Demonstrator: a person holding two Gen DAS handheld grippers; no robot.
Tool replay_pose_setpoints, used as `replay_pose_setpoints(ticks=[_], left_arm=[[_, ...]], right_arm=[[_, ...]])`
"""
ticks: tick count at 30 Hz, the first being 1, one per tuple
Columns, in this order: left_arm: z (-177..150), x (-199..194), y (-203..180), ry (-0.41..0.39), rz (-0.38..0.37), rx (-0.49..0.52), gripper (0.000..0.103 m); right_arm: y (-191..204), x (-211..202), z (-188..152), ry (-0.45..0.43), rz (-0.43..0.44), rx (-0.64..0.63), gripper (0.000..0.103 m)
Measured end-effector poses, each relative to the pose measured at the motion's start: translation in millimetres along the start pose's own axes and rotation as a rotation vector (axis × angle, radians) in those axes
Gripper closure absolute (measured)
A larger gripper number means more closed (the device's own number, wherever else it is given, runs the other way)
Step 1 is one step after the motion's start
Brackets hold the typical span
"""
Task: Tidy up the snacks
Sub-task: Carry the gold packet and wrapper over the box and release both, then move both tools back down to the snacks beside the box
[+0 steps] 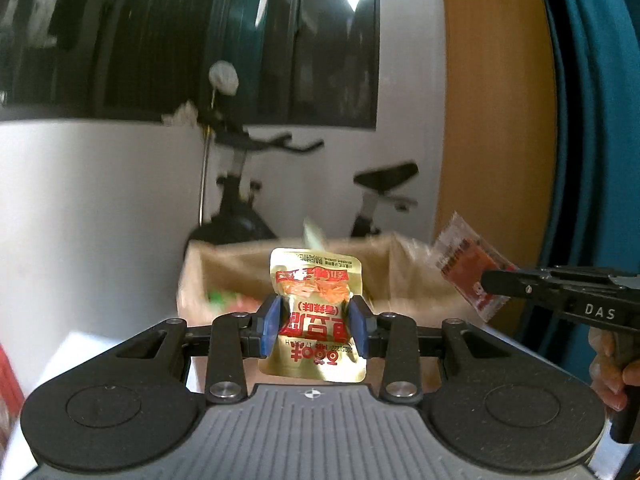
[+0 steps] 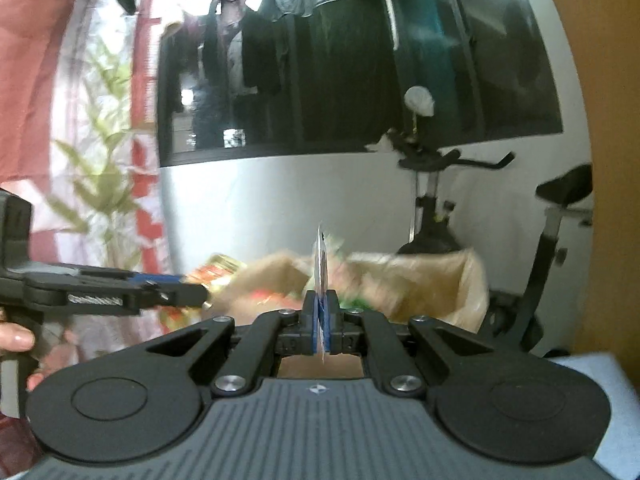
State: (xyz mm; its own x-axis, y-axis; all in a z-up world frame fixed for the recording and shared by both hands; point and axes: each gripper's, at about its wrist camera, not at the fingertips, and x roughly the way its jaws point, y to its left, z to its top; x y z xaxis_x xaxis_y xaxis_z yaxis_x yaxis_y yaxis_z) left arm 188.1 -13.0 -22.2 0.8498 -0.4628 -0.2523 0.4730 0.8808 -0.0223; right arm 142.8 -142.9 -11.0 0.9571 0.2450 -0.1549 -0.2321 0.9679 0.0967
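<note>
My left gripper [image 1: 314,326] is shut on a gold snack packet [image 1: 316,312] with red print, held upright in front of an open cardboard box [image 1: 240,258]. My right gripper [image 2: 321,320] is shut on a flat red and clear snack packet [image 2: 321,268], seen edge-on. That packet [image 1: 472,266] and the right gripper [image 1: 504,284] also show at the right of the left wrist view, beside the box. The left gripper [image 2: 192,292] with the gold packet [image 2: 218,268] shows at the left of the right wrist view. The box [image 2: 452,276] holds several colourful snacks.
An exercise bike [image 1: 256,200] stands behind the box against a white wall. A dark window [image 1: 200,40] is above. A wooden panel [image 1: 496,120] and a teal curtain [image 1: 600,120] are at the right. A white surface [image 1: 80,352] lies at lower left.
</note>
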Motion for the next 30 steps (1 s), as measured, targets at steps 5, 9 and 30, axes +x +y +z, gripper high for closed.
replay_pose_setpoints(ticks=[5, 9, 30], left_arm=[[30.4, 51.9, 14.8, 0.056, 0.04, -0.029, 0.064], [33.6, 86.0, 28.5, 0.127, 0.079, -0.075, 0.063], [4.7, 26.2, 36.1, 0.129, 0.033, -0.073, 0.037]], right_arm=[[-23.6, 44.2, 21.3, 0.068, -0.101, 0.0, 0.1], [-41.6, 74.9, 18.6, 0.146, -0.151, 0.069, 0.1], [-23.0, 4.0, -20.2, 0.057, -0.11, 0.098, 0.083]])
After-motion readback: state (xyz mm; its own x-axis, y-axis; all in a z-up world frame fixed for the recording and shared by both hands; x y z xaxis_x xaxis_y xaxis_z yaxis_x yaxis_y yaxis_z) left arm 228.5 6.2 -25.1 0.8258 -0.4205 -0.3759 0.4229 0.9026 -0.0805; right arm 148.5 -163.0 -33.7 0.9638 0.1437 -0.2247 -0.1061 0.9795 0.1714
